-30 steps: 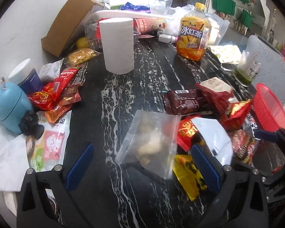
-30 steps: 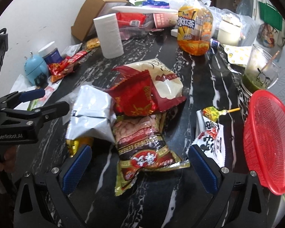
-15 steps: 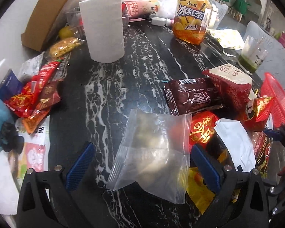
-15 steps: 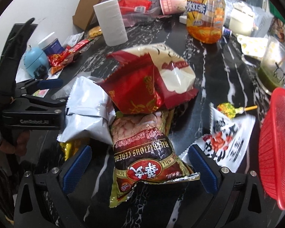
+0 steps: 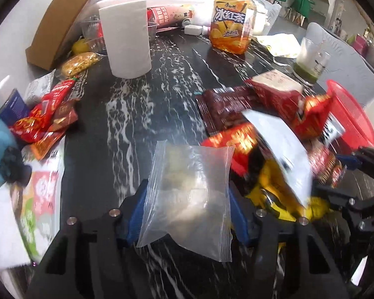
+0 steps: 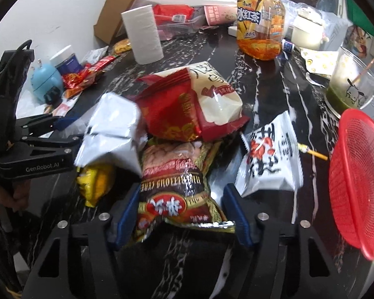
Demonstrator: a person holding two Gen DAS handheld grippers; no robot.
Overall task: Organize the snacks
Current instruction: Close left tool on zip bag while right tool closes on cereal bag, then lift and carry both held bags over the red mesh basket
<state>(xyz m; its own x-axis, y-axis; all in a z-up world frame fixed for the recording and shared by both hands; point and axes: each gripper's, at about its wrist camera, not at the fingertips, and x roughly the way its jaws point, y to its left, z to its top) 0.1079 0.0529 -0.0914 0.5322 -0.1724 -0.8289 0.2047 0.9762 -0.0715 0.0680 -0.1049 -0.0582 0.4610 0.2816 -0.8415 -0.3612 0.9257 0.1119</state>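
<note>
**Both claws closing on soft bags at the bottom of frame**

Nearest me in the left wrist view, my left gripper (image 5: 187, 214) has its blue pads drawn in against the two side edges of the clear zip bag (image 5: 189, 199), bottom centre of frame. I read that as pinching the bag, though the film hides the actual contact. The bag looks light, limp and slick, with pale lumps loose inside; I judge it will sag and could slide out, so the hold belongs on the bulk of the contents, not the empty film near the seal.

In the right wrist view, my right gripper (image 6: 180, 211) sits bottom centre with its pads hugging the lower end of the brown cereal bag (image 6: 177, 182). The jaws are narrowed to the bag's width, and I take it as gripped. This one is a puffy, crinkly foil pillow: light, springy, slippery. It probably holds crushable pieces, so I would squeeze only modestly.

Beyond it, a red-and-cream snack bag (image 6: 194, 104) lies on the cereal bag's far end, and a silver pouch (image 6: 112, 134) overlaps its left side, so lifting may drag both. A white printed packet (image 6: 269, 159) lies just right of it. At the right edge, the red basket (image 6: 356, 174) is tipped on its side, empty as far as I can see.
</note>
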